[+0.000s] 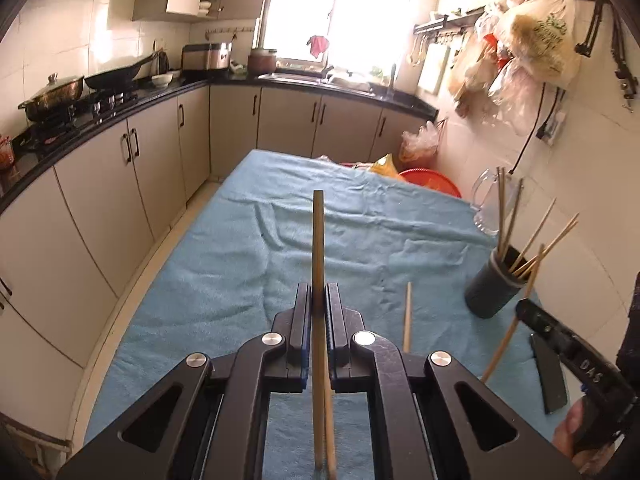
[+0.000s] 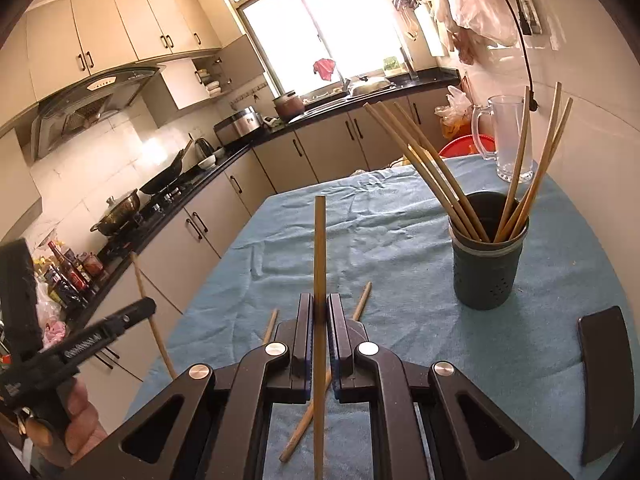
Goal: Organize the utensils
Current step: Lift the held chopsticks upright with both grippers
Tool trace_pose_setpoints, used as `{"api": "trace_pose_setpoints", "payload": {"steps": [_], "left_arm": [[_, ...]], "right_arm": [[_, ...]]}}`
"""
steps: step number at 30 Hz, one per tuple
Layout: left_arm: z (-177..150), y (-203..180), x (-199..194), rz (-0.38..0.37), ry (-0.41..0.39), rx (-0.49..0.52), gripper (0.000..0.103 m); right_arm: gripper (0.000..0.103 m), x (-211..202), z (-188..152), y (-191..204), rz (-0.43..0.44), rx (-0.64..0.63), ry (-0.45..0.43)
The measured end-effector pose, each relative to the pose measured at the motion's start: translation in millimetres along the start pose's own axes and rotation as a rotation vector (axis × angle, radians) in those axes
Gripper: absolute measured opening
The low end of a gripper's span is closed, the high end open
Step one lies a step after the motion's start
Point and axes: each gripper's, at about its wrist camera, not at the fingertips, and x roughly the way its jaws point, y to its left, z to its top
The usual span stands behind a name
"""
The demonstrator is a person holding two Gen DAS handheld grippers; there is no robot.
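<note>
My left gripper is shut on a wooden chopstick that stands upright above the blue towel. My right gripper is shut on another wooden chopstick, also upright. A dark round holder with several chopsticks in it stands ahead and to the right in the right wrist view; it also shows in the left wrist view. Loose chopsticks lie on the towel under the right gripper. One loose chopstick lies right of the left gripper. The other gripper shows at each view's edge.
A clear glass pitcher stands behind the holder. A flat black piece lies on the towel at the right. A red basin sits past the table's far edge. Kitchen counters with pans run along the left.
</note>
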Motion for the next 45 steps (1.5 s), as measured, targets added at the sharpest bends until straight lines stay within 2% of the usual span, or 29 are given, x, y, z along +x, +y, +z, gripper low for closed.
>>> {"api": "trace_pose_setpoints", "payload": {"steps": [16, 28, 37, 45], "left_arm": [[2.5, -12.5, -34.4, -0.048, -0.043, 0.017, 0.006], [11.0, -30.4, -37.1, -0.062, -0.05, 0.042, 0.006], [12.9, -47.1, -36.2, -0.085, -0.042, 0.072, 0.006], [19.4, -76.5, -39.1, -0.126, -0.045, 0.121, 0.006]], "right_arm": [[0.007, -26.8, -0.3, -2.3, 0.007, 0.014, -0.059], [0.007, -39.9, 4.4, -14.8, 0.004, 0.04, -0.092], [0.007, -53.1, 9.8, -35.5, -0.008, 0.08, -0.121], [0.007, -72.1, 16.2, -59.1, -0.037, 0.129, -0.169]]}}
